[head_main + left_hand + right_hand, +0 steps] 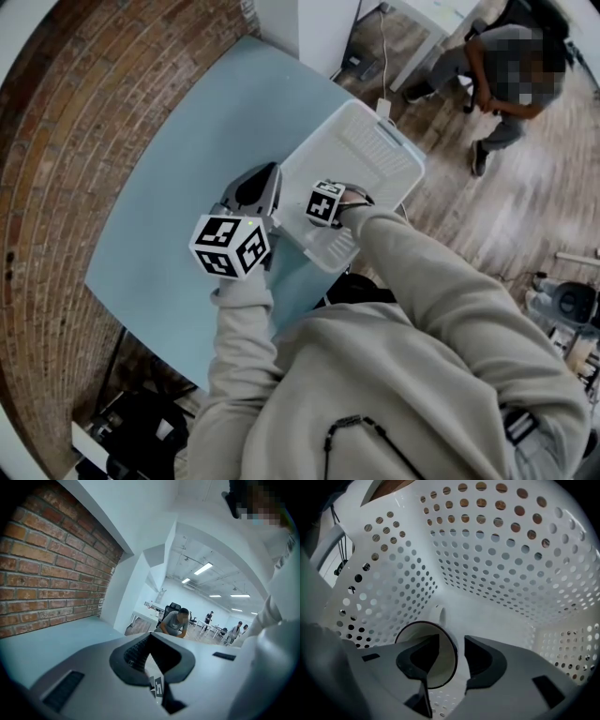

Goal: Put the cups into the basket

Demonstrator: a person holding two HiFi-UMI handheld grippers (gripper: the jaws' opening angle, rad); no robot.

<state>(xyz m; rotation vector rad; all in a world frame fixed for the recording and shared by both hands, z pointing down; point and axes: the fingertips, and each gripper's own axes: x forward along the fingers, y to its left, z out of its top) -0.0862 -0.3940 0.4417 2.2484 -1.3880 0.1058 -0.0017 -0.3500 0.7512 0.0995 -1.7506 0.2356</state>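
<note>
A pale blue tabletop [178,159] fills the middle of the head view, with a red brick wall [47,141] curving along its far-left side and a wood plank floor [525,216] to the right. On the table's right edge sits a white perforated plastic basket [361,141], rectangular with rounded corners. A person in a beige hooded top leans over from below, and the sleeves cover the near end of the basket. A second person [497,84] sits on the floor side, well apart from the table.

The left gripper [272,173] hovers over bare table just beside the basket's left wall. In its own view its fingertips [150,635] meet at a point with nothing between them.

The right gripper [451,639] points almost straight down into the basket [501,550]. Its jaws stand partly apart, astride the rim of a round white cup [446,665]. One jaw is inside the cup's mouth and the other outside, with a sliver of daylight beside the outer pad, so nothing is clamped. The cup rests on the basket floor near a corner, its mouth facing the camera.

From the head view the cup is hidden under the right gripper's marker cube [324,202] and the sleeve. Dark clutter under the table's near-left corner is too dim to identify.
</note>
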